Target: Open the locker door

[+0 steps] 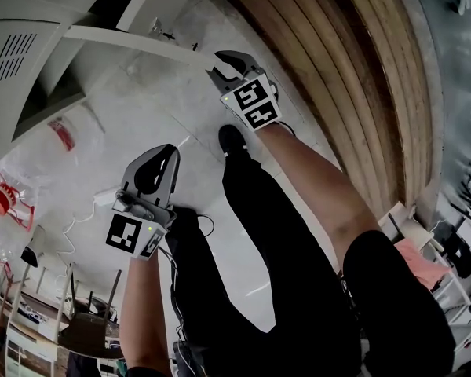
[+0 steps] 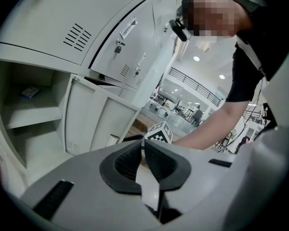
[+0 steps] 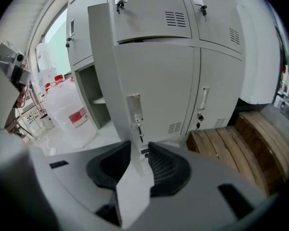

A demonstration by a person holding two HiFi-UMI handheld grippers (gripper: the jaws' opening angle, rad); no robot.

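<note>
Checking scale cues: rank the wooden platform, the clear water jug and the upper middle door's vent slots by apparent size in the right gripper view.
1. wooden platform, largest
2. clear water jug, somewhat smaller; nearness to the camera is unsure
3. vent slots, clearly smallest

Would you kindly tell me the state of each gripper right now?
Left gripper: closed, empty.
Right gripper: open, door edge just ahead, not gripped.

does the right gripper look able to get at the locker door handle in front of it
Likely yes: the right gripper jaws are apart and empty, pointing at the handle with nothing between.
</note>
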